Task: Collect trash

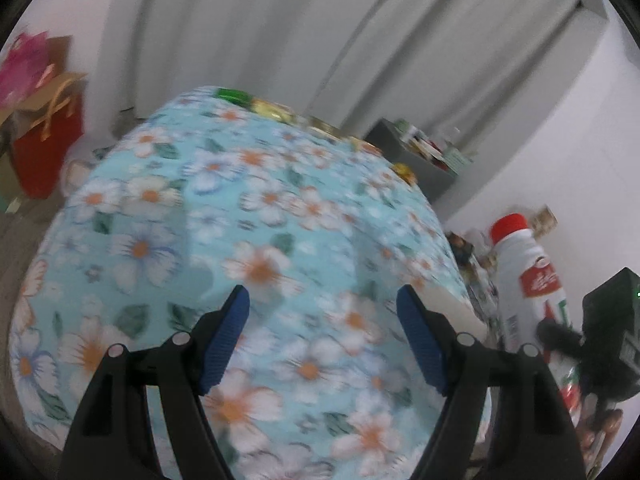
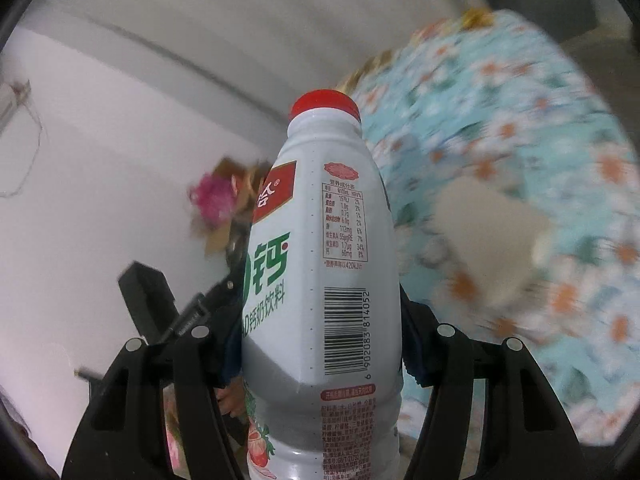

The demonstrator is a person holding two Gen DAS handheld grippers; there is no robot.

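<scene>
A white plastic drink bottle [image 2: 320, 240] with a red cap and a red and green label stands upright between the fingers of my right gripper [image 2: 320, 340], which is shut on its lower body and holds it in the air. In the left wrist view the same bottle [image 1: 528, 280] hangs at the right, beyond the table's edge. My left gripper [image 1: 323, 296] is open above the floral tablecloth [image 1: 200, 220], with nothing between its blue pads [image 1: 224, 340]. A beige piece of paper or card [image 2: 488, 232] lies on the cloth.
Gold and green wrappers [image 1: 272, 108] lie along the table's far edge. A grey box [image 1: 420, 156] full of small items stands behind the table. A red gift bag [image 1: 48, 140] and cardboard sit at the left by the curtain. More clutter lies below the bottle.
</scene>
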